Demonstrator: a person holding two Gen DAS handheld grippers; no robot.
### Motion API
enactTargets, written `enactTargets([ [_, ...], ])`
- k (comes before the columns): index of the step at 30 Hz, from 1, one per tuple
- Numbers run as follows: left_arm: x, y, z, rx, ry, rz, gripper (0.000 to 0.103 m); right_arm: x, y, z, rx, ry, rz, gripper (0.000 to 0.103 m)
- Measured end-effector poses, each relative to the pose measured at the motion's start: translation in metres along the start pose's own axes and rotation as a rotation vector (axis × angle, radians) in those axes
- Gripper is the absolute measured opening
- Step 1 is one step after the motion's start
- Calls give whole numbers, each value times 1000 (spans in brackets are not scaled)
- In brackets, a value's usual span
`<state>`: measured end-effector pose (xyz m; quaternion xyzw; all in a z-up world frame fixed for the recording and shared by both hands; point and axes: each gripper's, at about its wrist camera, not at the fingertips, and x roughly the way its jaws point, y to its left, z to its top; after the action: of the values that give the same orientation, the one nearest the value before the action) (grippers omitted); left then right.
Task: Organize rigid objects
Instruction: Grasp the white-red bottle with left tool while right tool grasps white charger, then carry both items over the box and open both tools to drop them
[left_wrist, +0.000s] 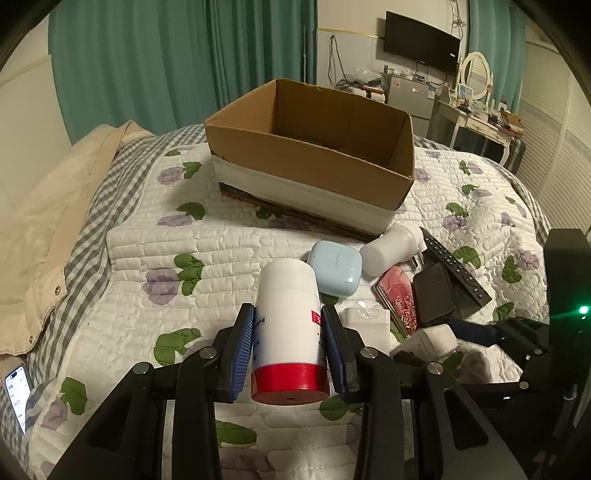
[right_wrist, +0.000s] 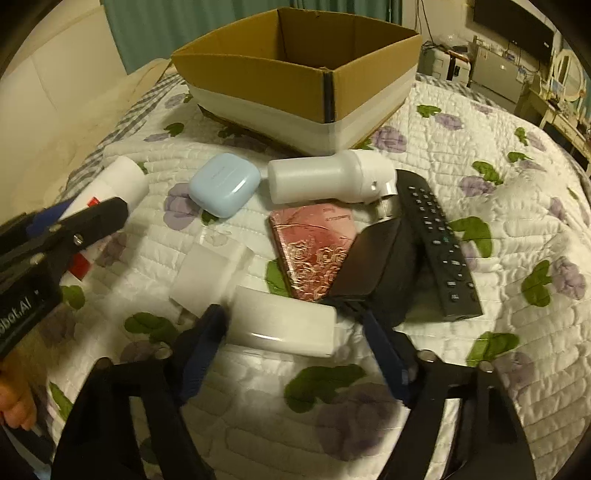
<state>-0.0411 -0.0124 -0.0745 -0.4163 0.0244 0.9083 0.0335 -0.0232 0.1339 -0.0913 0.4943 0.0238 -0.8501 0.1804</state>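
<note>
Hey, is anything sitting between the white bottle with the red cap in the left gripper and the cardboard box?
Nothing visible blocks it. The left gripper holds the white bottle with the red cap, and only bare quilt lies ahead up to the open cardboard box. The light blue earbud case sits just right of that path.

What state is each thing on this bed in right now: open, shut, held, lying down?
Cardboard box: open on top, upright; nothing visible inside.
White bottle with red cap: between the left gripper's pads, cap on.
White rectangular block: lying flat between the open right gripper fingers, not clamped.
Blue earbud case: shut, free.
White plug-in device: on its side.
Remote control: buttons up.
Phone: screen lit.
</note>
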Motion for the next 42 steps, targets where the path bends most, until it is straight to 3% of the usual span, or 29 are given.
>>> enactTargets([
  [4,-5,-1,1,8,-10,1,37,-9,7,2,-18,-43,-17,54],
  [8,-17,2,10,0,-35,-8,37,-28,13,9,-61,-115,-55,52],
  [11,-28,3,21,-8,-57,-7,37,-47,14,24,-71,-162,-37,52],
  [19,-53,11,65,15,-131,49,37,-103,17,89,-149,-314,-40,52],
  [23,-46,20,90,-4,-140,43,37,-110,21,133,-199,-368,-46,52],
  [30,-9,30,134,-14,-125,58,37,-75,19,199,-232,-382,-21,52],
  [35,21,29,150,0,-102,69,37,-18,8,232,-234,-320,-34,52],
  [42,49,22,162,23,-87,44,37,43,-9,233,-217,-235,-40,52],
])
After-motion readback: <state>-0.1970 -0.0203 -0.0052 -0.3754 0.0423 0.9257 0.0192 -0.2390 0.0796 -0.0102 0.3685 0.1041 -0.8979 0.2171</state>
